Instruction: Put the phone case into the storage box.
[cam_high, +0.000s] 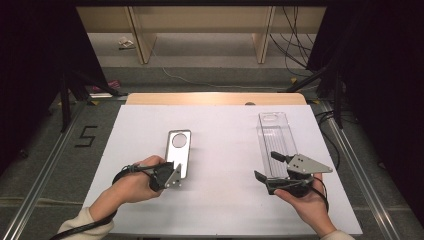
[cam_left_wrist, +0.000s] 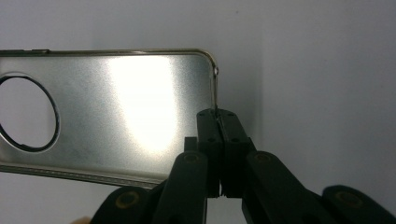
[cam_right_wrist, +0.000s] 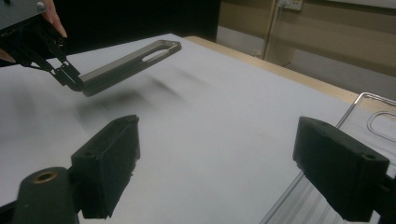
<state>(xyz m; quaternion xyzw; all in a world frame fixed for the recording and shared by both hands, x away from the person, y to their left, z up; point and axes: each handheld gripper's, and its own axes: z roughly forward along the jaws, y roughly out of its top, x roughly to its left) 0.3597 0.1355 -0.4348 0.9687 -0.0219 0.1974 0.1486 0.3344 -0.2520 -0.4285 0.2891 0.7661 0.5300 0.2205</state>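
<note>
A silvery metal lid (cam_high: 178, 150) with a round hole near its far end has a thin raised rim. My left gripper (cam_high: 176, 176) is shut on the rim of its near short edge (cam_left_wrist: 217, 114). In the right gripper view the lid (cam_right_wrist: 126, 63) hangs tilted above the white sheet, far end higher, with its shadow beneath it. A clear plastic box (cam_high: 275, 135) lies lengthwise on the right. My right gripper (cam_high: 267, 166) stands open at the box's near end, with nothing between its pads (cam_right_wrist: 215, 163); the box wall (cam_right_wrist: 373, 116) shows beside its right jaw.
A white sheet (cam_high: 220, 150) covers the table, with a wooden strip (cam_high: 215, 98) at the far edge. Dark stands and cables flank the table on the floor. A "5" mark (cam_high: 86, 136) is on the floor at left.
</note>
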